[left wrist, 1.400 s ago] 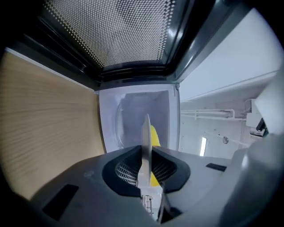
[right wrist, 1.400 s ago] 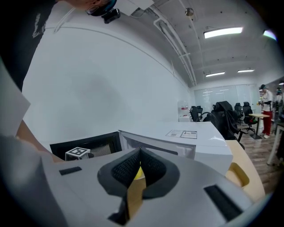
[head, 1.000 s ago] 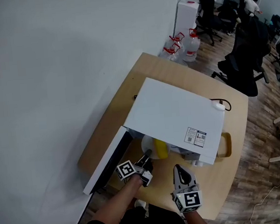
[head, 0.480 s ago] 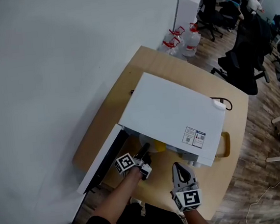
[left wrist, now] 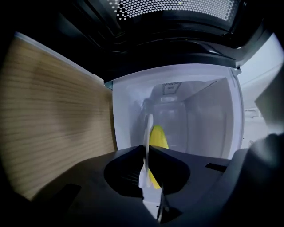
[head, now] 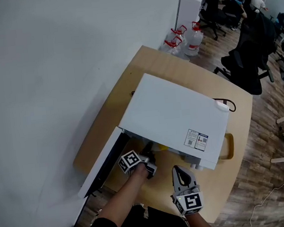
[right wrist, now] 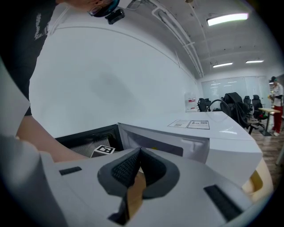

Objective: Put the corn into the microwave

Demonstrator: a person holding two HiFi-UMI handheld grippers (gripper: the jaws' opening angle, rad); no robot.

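My left gripper (head: 149, 160) reaches into the open white microwave (head: 177, 114). Its jaws are closing on the rim of a thin white plate (left wrist: 148, 128), seen edge-on and pinched between the pads. A yellow corn cob (left wrist: 158, 135) lies on the plate, inside the white cavity (left wrist: 208, 119). The head view hides the corn and plate under the microwave's top. My right gripper (head: 182, 177) hovers in front of the microwave, right of the left one, with its jaws shut (right wrist: 135, 170) on nothing.
The microwave door (head: 104, 161) hangs open to the left, over the wooden table (head: 130, 94) by the white wall. A wooden piece (head: 228, 147) stands at the microwave's right. Water jugs (head: 188, 43) and office chairs (head: 250, 70) stand beyond the table.
My left gripper has pushed forward and down into the microwave, carrying the plate and corn out of the head view. The right gripper has stayed in place.
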